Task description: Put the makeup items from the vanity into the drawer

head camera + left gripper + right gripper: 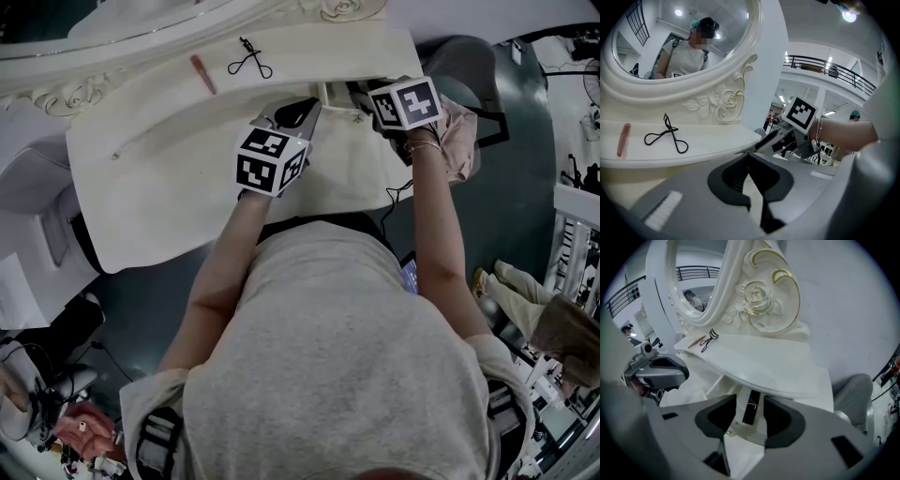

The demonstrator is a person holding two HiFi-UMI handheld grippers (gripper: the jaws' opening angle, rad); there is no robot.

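A black eyelash curler (248,61) and a pink tube (202,73) lie on the cream vanity top (141,169) by the mirror frame; both also show in the left gripper view, the curler (665,136) right of the tube (622,139). The drawer (366,178) stands pulled out under the top's right end. My right gripper (750,399) is open over it, and a slim black item (750,411) lies in the drawer below the gap, untouched by the pads. My left gripper (749,157) hovers beside the drawer, jaw tips together, holding nothing.
An oval mirror (684,42) in a carved white frame stands behind the top. A grey stool (853,394) sits to the right of the vanity. Cables and bags lie on the dark floor (122,319) at the left.
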